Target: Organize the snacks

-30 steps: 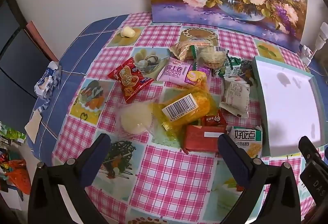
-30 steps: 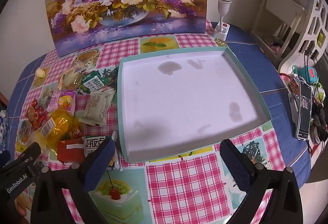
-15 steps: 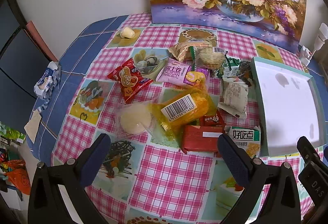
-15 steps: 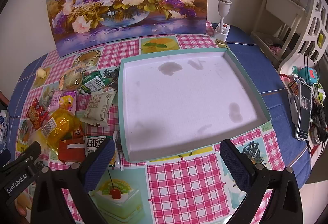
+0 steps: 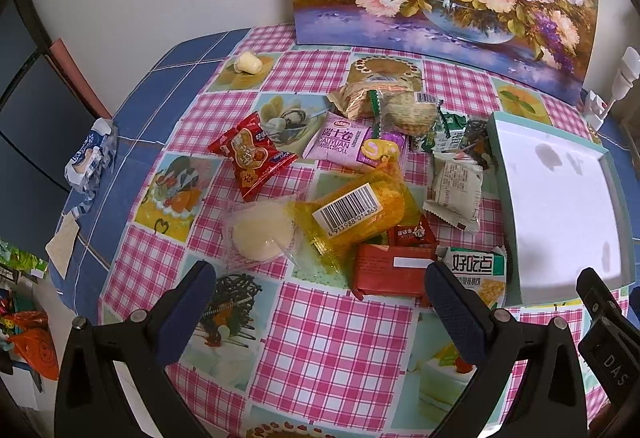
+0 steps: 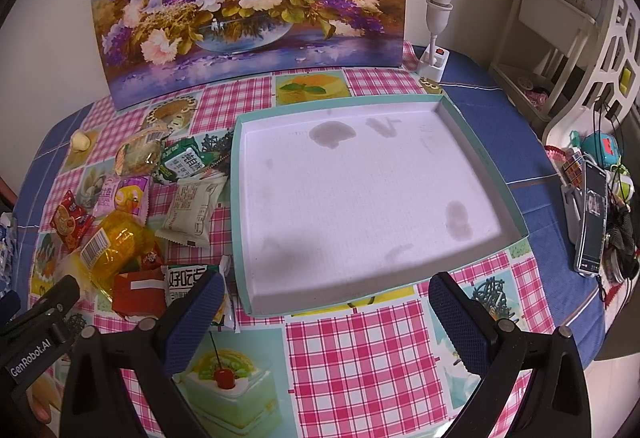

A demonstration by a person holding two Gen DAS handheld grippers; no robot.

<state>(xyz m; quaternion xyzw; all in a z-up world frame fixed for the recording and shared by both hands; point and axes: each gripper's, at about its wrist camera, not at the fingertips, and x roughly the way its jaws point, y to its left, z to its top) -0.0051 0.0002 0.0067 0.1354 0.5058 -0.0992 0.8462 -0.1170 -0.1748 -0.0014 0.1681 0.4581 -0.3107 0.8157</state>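
Shallow teal box point(image 6: 478, 153), bare white inside; snack packets point(image 5: 352, 205) heaped beside it on checkered worktop point(image 6: 360, 350). Left claw point(image 5: 316, 298) and right claw point(image 6: 320, 310) both spread wide, gripping nothing.

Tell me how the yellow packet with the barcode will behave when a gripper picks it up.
The yellow packet looks like glossy clear film, so it will probably be slippery and crinkle under the fingers. It bulges as if loosely filled, so it likely sags if pinched at one end. It overlaps the round white bun packet and the small red packet, so lifting it may drag those.
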